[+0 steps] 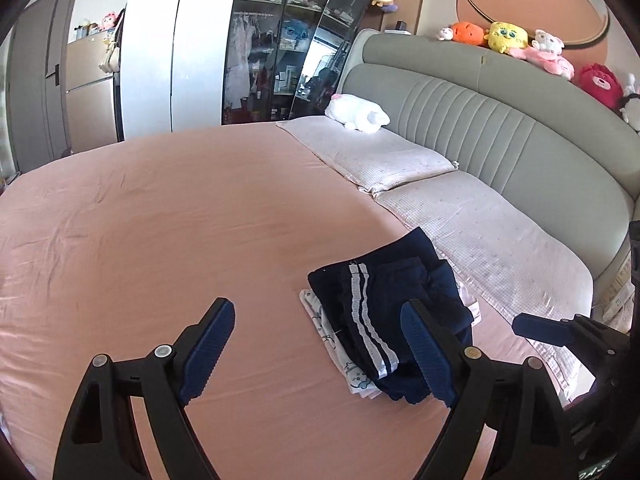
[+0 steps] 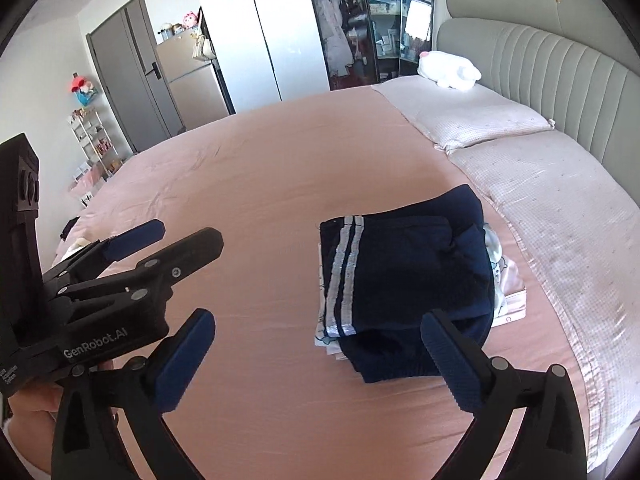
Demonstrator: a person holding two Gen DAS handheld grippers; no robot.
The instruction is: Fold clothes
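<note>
Both grippers held open above a bed bearing a stack of folded clothes.

The left gripper (image 1: pixel 316 348) has its jaws spread wide with nothing between the blue pads, only the pink bed sheet (image 1: pixel 160 216) showing in the gap. The right gripper (image 2: pixel 316 360) likewise stands fully spread and empty. A folded navy garment (image 2: pixel 404 276) with two pale side stripes lies on top of a folded white printed garment (image 2: pixel 506 280), the pair resting on the sheet just beside the near pillow (image 2: pixel 560 208). Neither gripper touches the stack. A second pillow (image 2: pixel 468 118) lies farther along the grey padded headboard (image 2: pixel 560 64), with a white plush toy (image 2: pixel 450 70) on it.
</note>
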